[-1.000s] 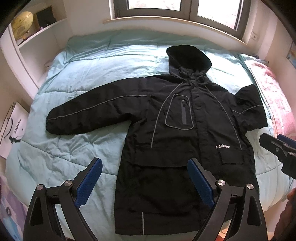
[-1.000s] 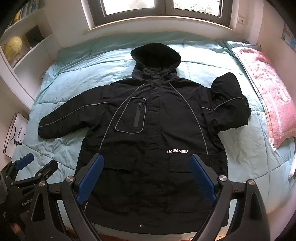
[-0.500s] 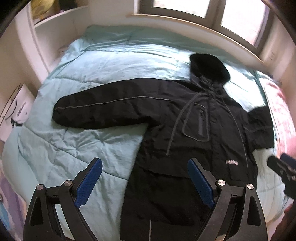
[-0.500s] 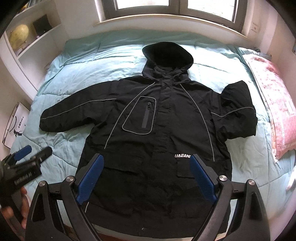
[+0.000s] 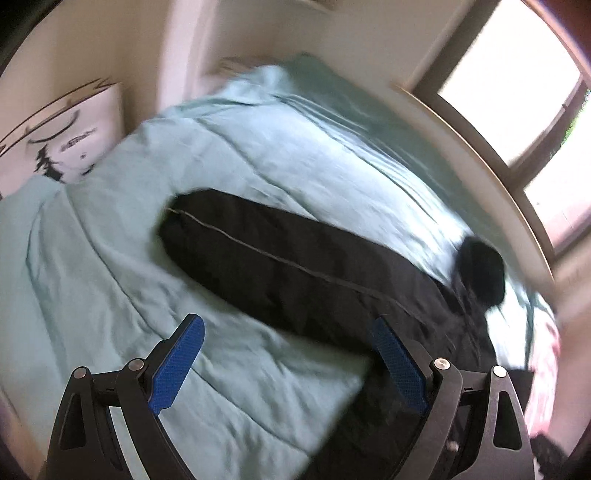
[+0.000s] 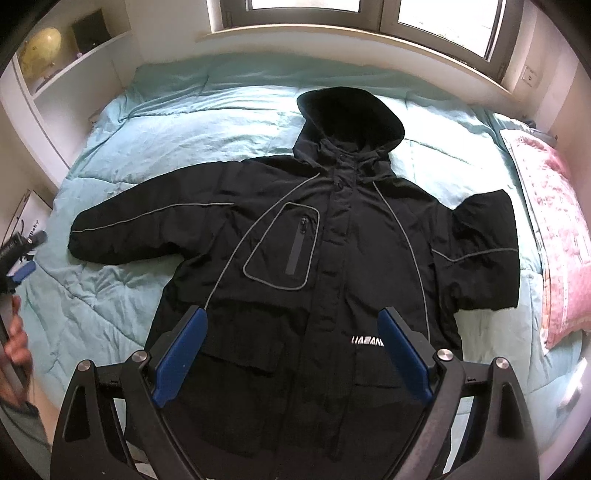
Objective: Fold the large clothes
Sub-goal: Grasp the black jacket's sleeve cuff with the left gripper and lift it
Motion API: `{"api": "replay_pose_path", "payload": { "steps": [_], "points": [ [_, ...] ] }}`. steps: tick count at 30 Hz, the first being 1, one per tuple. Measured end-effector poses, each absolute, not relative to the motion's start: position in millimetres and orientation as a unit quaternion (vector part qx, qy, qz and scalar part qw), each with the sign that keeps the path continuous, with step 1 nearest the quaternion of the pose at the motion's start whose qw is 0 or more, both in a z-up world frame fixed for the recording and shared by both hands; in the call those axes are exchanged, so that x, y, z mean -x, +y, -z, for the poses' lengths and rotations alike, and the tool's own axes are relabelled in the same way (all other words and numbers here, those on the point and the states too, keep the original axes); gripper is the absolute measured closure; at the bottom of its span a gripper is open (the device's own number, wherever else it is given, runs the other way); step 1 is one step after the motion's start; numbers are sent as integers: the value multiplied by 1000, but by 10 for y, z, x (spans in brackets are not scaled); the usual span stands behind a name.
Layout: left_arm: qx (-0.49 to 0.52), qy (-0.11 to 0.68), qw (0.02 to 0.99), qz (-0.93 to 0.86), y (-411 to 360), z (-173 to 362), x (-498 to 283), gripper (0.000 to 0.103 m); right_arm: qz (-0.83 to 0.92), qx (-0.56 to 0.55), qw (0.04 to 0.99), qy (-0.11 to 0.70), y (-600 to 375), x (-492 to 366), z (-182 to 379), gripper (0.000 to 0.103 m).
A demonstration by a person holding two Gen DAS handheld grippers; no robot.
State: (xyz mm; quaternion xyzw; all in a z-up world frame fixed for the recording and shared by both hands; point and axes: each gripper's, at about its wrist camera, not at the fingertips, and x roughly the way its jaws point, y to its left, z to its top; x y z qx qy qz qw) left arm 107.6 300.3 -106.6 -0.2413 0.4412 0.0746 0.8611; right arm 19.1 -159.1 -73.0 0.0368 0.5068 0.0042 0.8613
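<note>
A large black hooded jacket [image 6: 332, 258] lies face up on the bed, hood toward the window. Its left sleeve [image 6: 147, 229] stretches out flat; its right sleeve [image 6: 480, 254] is bent back on itself. My right gripper [image 6: 291, 350] is open and empty, hovering above the jacket's lower front. My left gripper [image 5: 288, 354] is open and empty, above the quilt just below the outstretched sleeve [image 5: 258, 254]. The left wrist view is blurred by motion. The left gripper also shows at the left edge of the right wrist view [image 6: 22, 258].
The bed carries a light teal quilt [image 6: 184, 122]. A pink patterned pillow [image 6: 554, 229] lies at its right side. A window [image 6: 369, 7] runs behind the bed. White shelves with a globe [image 6: 40, 51] stand at left. A white printed bag [image 5: 62, 140] sits beside the bed.
My left gripper has swung left toward the outstretched sleeve and come closer to the bed. My right gripper has shifted slightly; the jacket has not moved.
</note>
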Motion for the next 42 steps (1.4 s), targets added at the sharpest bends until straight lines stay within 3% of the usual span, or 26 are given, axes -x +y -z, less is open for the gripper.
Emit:
{"api": "replay_pose_path", "payload": {
  "steps": [7,17,18,20,24,26,33,42],
  "points": [
    [319,437,832,-120,3741,1662,-1601,10,-5,-19,838,545,-1504,-714,1079,9],
    [350,459,790,-207,4238,2423,-2070,12,-30,8,805,592,-1289,-1219,1569,9],
    [351,462,787,-210,4257,2484,-2106,14,-32,10,803,595,-1272,-1260,1603,9],
    [357,473,777,-211,4282,2633,-2183,30,-35,13,798,602,-1248,-1325,1678,9],
    [364,479,770,-212,4291,2835,-2264,50,-36,15,786,617,-1247,-1411,1819,9],
    [361,462,782,-213,4257,2763,-2229,81,-34,15,783,621,-1259,-1436,1859,9],
    [324,381,847,-182,3961,2024,-2027,88,-25,13,779,626,-1294,-1471,1928,9],
    [177,445,856,-193,3532,2185,-2326,89,-30,13,781,623,-1265,-1398,1935,9]
  ]
}}
